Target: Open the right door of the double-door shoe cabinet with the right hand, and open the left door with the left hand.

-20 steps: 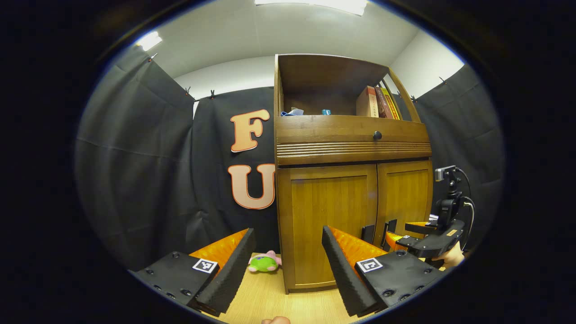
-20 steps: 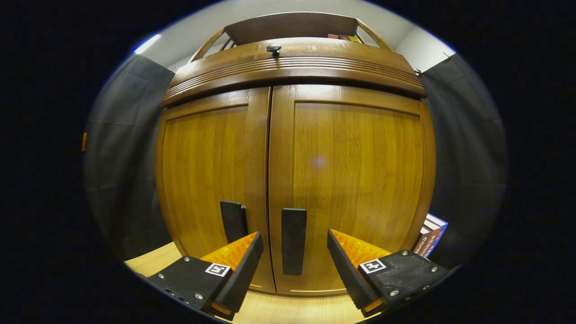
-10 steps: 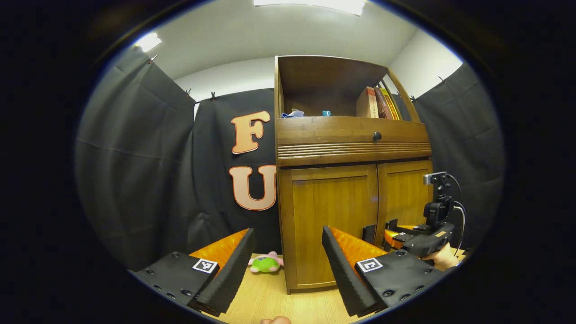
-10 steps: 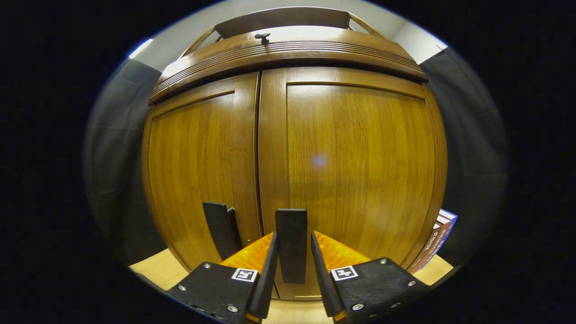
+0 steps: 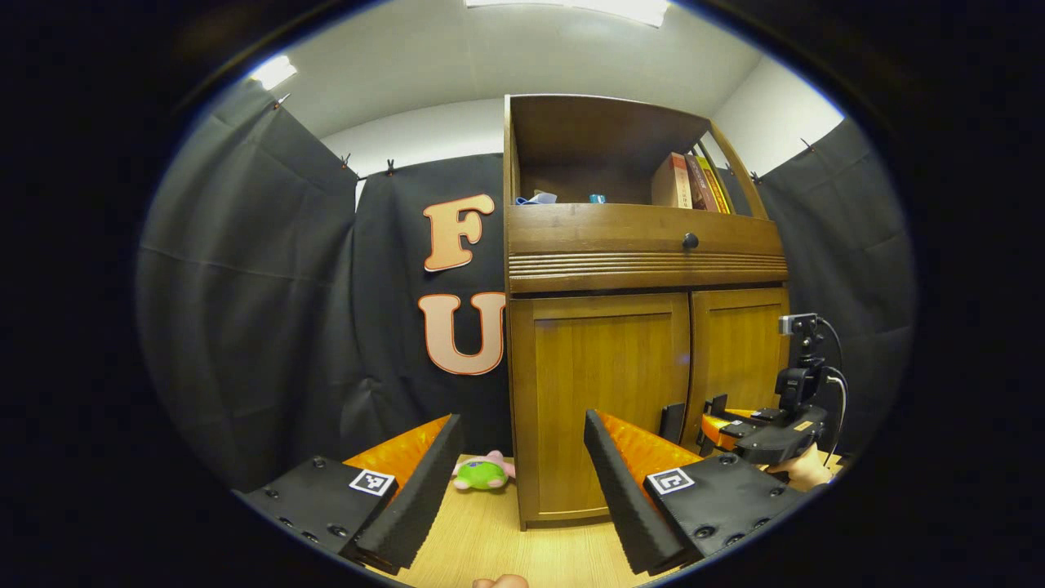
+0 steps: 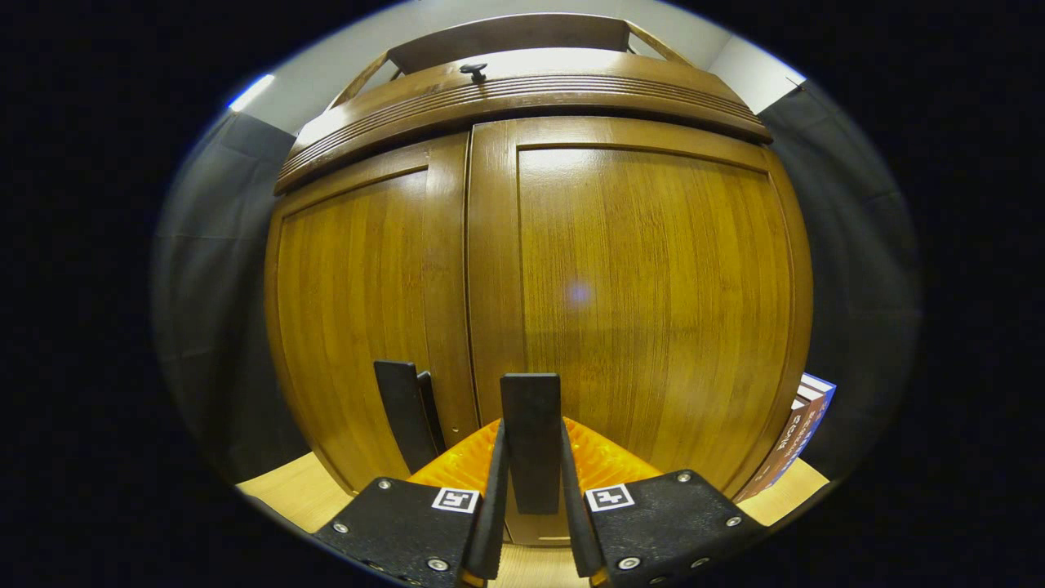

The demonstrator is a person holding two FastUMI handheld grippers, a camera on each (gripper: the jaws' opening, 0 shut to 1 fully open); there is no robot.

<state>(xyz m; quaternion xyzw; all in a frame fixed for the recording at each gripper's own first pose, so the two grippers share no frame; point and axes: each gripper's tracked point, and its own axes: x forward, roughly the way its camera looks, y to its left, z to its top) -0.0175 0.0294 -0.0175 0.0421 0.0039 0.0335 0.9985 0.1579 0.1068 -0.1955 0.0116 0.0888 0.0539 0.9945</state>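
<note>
Plush toy [image 5: 482, 474] on table [image 5: 490, 539] left of shoe cabinet [image 5: 604, 408] | both doors closed | right hand-held gripper [image 6: 531, 498] clamped on right door handle [image 6: 531, 437] | left hand-held gripper [image 5: 518, 482] wide, empty

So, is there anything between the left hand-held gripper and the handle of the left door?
Nothing visible: open air lies between the left hand-held gripper and the left door handle.

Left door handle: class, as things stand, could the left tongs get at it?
Probably yes. The left tongs hang open, short of the cabinet, and the left door handle stands bare beside the right tongs, which are shut on the right door handle.
</note>
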